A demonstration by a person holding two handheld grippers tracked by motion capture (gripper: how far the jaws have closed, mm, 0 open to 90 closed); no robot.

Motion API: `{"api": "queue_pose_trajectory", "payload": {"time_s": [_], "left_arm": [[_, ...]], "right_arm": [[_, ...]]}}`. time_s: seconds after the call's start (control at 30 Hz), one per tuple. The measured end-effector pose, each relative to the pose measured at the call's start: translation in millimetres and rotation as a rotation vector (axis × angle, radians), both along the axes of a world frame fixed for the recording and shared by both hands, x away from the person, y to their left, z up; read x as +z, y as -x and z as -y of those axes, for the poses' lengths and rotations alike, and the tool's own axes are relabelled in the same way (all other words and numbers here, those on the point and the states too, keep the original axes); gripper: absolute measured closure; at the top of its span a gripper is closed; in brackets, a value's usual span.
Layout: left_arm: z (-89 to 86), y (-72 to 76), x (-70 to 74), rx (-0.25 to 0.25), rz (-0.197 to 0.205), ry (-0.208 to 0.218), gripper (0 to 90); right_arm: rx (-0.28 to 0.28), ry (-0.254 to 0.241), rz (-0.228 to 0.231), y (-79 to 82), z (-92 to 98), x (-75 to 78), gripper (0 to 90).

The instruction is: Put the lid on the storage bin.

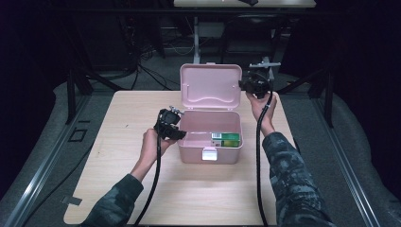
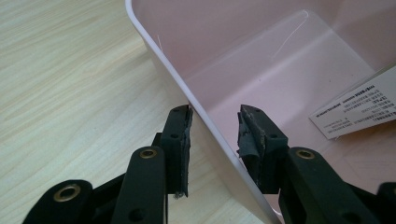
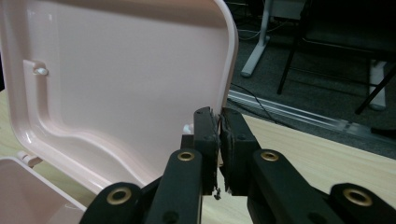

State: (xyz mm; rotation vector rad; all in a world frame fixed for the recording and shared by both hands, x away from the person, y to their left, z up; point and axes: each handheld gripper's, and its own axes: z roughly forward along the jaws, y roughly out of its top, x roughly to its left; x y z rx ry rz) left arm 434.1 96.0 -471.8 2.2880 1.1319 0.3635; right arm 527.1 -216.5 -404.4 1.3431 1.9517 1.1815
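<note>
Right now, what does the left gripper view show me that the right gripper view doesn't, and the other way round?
Left gripper view: the left hand-held gripper has its jaws straddling the pink box at its side wall, and a white printed carton lies inside. Right gripper view: the right hand-held gripper, jaws shut and holding nothing, sits by the edge of the raised lid, with dark floor beyond. Both: pink plastic and the wooden table.

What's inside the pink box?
Inside the pink box lies a green and white carton, by the right wall. The rest of the floor looks bare, but the front wall hides the strip just behind it.
</note>
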Motion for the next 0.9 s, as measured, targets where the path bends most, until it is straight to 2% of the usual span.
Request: {"api": "queue_pose_trajectory", "payload": {"time_s": [0.13,0.3,0.5,0.9], "left_arm": [[0.4,0.3,-0.1,0.0,0.004,-0.004,64.4],[0.6,0.4,-0.1,0.001,0.006,-0.005,64.4],[1.7,1.3,0.0,-0.002,0.015,-0.018,64.4],[1.6,1.7,-0.3,0.0,0.02,-0.016,64.5]], "right_arm": [[0.006,0.003,0.012,5.7,-0.3,2.4,85.9],[0.017,0.031,0.039,13.9,-1.6,5.2,85.7],[0.03,0.036,0.048,21.3,-0.7,7.5,85.7],[0.047,0.018,0.07,38.3,1.8,8.8,86.1]]}}
